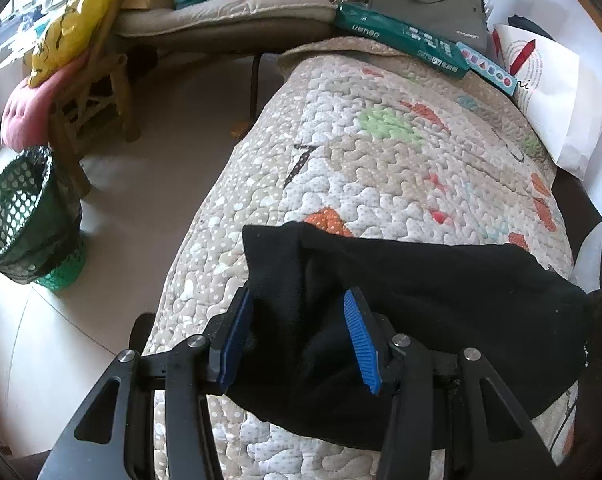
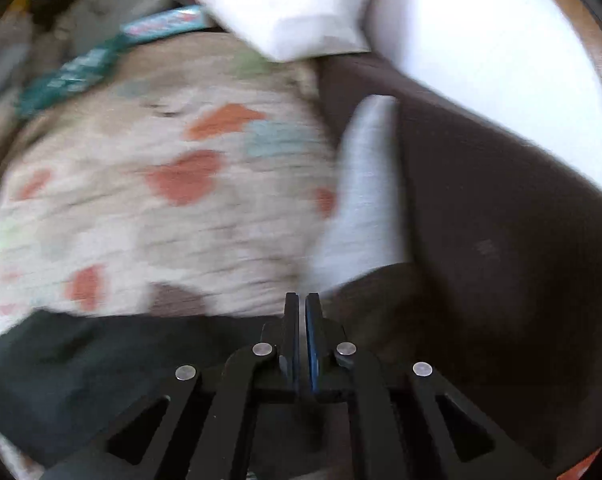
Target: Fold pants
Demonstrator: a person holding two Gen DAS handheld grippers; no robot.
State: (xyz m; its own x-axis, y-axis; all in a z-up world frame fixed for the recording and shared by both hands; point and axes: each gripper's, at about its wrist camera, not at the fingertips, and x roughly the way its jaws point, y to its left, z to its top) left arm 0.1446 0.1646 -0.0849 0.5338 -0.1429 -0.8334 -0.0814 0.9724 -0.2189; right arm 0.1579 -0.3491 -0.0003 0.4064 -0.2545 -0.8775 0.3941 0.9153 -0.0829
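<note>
The black pants point(image 1: 421, 300) lie bunched on a quilted patterned cover point(image 1: 381, 152) over a bed or couch. My left gripper point(image 1: 301, 308) is open, its blue pads astride a raised fold of the pants near their left end. In the blurred right wrist view the pants point(image 2: 81, 364) show at the lower left on the cover point(image 2: 141, 200). My right gripper point(image 2: 302, 304) is shut with its pads together at the pants' far edge; I cannot tell whether cloth is pinched between them.
A green mesh bin point(image 1: 25, 220) stands on the pale floor at left. A wooden chair point(image 1: 93, 92) with yellow and pink cushions is behind it. Green boxes point(image 1: 401, 36), a grey bag point(image 1: 429, 4) and a white paper bag point(image 1: 553, 92) lie at the cover's far end. A white sock point(image 2: 361, 188) lies on brown upholstery point(image 2: 501, 220).
</note>
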